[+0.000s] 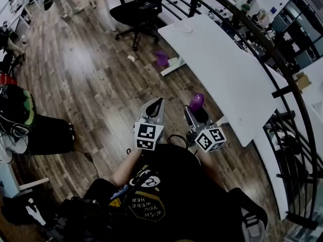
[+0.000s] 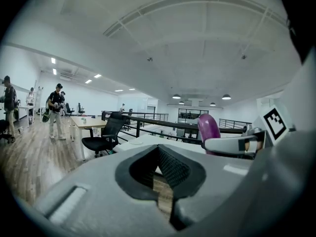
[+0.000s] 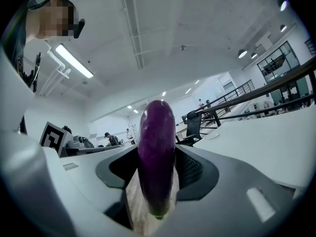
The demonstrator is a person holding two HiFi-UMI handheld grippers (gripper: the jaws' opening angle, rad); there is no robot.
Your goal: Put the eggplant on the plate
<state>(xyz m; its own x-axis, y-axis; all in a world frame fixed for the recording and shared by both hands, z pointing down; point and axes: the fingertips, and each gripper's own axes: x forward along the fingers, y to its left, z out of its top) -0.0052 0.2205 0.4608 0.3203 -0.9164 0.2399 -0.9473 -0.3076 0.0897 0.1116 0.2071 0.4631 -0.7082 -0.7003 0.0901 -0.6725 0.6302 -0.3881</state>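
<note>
A purple eggplant point(image 1: 196, 102) stands upright between the jaws of my right gripper point(image 1: 195, 113), which is shut on it. In the right gripper view the eggplant point(image 3: 157, 152) fills the gap of that gripper point(image 3: 156, 177). My left gripper point(image 1: 155, 107) hangs just to the left of it, jaws together with nothing in them. In the left gripper view the left gripper point(image 2: 159, 150) looks across at the eggplant point(image 2: 208, 127). A small white plate point(image 1: 186, 29) lies at the far end of the long white table point(image 1: 227, 69), well ahead of both grippers. The plate point(image 2: 130, 142) also shows beyond the left jaws.
Both grippers hover over wooden floor beside the table's near left edge. A black office chair point(image 1: 136, 9) stands past the table's far end, and a purple object point(image 1: 161, 59) lies on the floor by the table leg. A black railing point(image 1: 282, 69) runs along the right. People stand far off point(image 2: 55, 107).
</note>
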